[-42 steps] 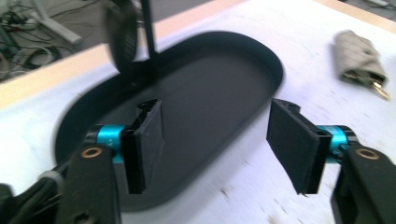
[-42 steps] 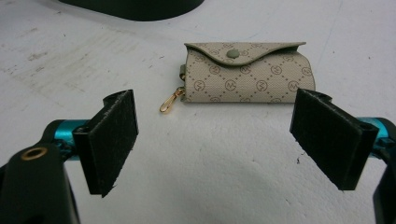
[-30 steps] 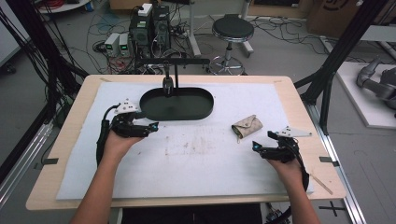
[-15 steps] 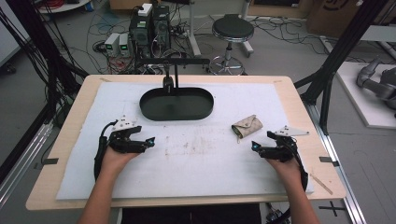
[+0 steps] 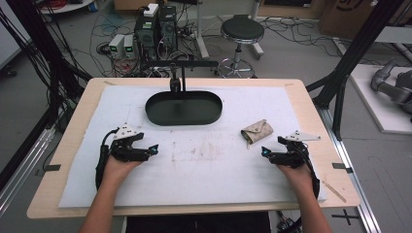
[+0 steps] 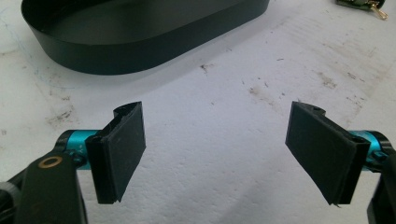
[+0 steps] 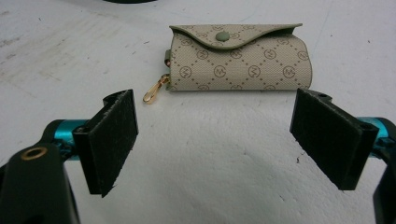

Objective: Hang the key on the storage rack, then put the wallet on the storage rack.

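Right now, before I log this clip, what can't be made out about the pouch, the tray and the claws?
- Pouch: contents hidden by its snapped flap; underside lies against the table, right gripper view.
- Same pouch, left gripper view: cut off by the top edge.
- Black tray: far end cut off by the top edge, left gripper view.
- Left claw and right claw, high view: gap too small to judge.

Left gripper (image 5: 153,149): we see its jaws spread over bare white mat (image 5: 204,170), nothing between them.
Path ahead of left gripper: the black oval tray (image 5: 160,116) stands as a low wall, near.
Right gripper (image 5: 265,152): jaws wide apart, open mat between them.
Path ahead of right gripper: the beige pouch (image 7: 240,58) lies just beyond the jaw tips, apart from them.
Between the grippers: we find stained, unobstructed mat.
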Tool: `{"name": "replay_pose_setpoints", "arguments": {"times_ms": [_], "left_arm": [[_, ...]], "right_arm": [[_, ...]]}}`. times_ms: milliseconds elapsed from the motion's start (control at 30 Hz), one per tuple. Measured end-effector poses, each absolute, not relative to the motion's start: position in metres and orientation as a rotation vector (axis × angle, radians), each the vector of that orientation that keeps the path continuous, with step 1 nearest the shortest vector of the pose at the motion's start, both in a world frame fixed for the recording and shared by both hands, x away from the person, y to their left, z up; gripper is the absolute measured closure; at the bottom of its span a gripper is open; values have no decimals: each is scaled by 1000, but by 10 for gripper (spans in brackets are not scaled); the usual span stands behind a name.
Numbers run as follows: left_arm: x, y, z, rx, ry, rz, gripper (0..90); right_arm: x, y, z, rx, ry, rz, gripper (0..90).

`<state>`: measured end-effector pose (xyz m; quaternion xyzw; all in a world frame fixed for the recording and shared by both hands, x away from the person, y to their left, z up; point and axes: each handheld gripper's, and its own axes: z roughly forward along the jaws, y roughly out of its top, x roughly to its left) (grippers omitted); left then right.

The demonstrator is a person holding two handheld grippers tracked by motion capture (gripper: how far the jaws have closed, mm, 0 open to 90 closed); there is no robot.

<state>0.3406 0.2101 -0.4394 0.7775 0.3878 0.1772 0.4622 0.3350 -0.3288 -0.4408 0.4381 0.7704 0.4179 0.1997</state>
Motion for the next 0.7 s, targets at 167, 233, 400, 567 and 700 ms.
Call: {"name": "replay_pose_setpoints", "arguments": {"times_ms": [167,233,400,567,700], "left_arm": [[342,210,-440,1916,955,438,200],[342,210,-440,1911,964,439,200],[342,210,-440,1910,963,440,200],[342,209,-440,1904,958,434,200],[344,203,-437,1912,943,432,200]], "right_arm": [[336,-329,-441,1228,2155,1169,155],[336,-329,-441,1228,2158,1170,155],[335,-329,-440,1222,2154,1173,155],[334,-329,-441,1230,2152,1172,155],[332,-329,-441,1221,2157,1171,155]]}}
